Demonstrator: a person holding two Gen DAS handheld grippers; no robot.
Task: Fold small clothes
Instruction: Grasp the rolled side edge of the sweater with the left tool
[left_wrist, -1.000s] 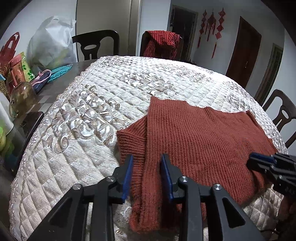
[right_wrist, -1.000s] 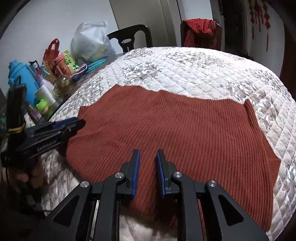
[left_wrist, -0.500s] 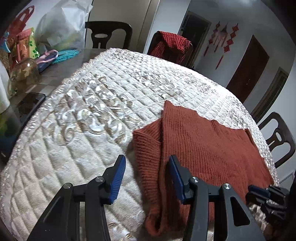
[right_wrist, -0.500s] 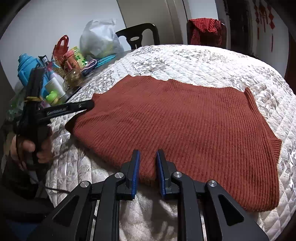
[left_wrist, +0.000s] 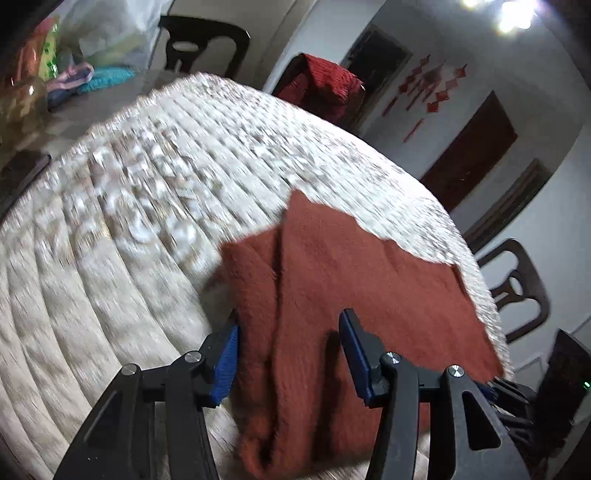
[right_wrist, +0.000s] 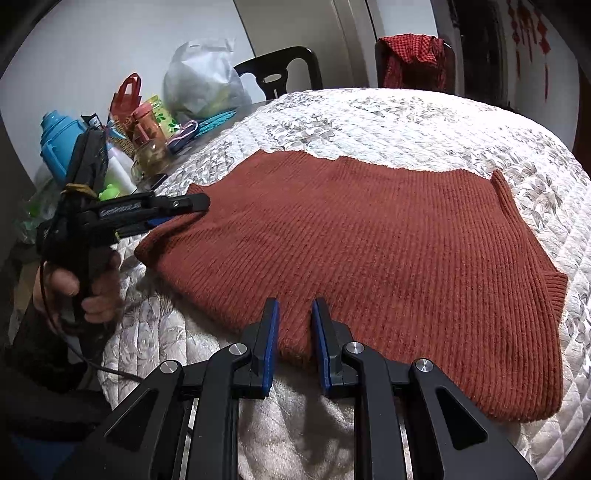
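Observation:
A rust-red knit sweater (right_wrist: 369, 240) lies flat on the white quilted table cover (right_wrist: 406, 122). Its left side is folded inward, which shows as a long fold on the sweater (left_wrist: 369, 277) in the blurred left wrist view. My left gripper (left_wrist: 290, 321) straddles that fold near the hem. Its jaws are opening, and the blue pads stand apart from the cloth between them. From the right wrist view, the left gripper (right_wrist: 195, 203) sits at the sweater's left edge, held by a hand (right_wrist: 81, 280). My right gripper (right_wrist: 295, 304) is shut on the near hem, with knit bunched between its pads.
Bottles, jars and bags (right_wrist: 140, 122) crowd the table's left side beyond the cover. Dark chairs (right_wrist: 280, 70) stand at the far side, one draped with a red checked cloth (right_wrist: 413, 55). Another chair (left_wrist: 517, 291) stands to the right. Bare quilt stretches behind the sweater.
The left jaws have spread from a narrow gap around the fold to a wide one, and that gripper has rolled. The sweater's near hem now sits at the right gripper's tips.

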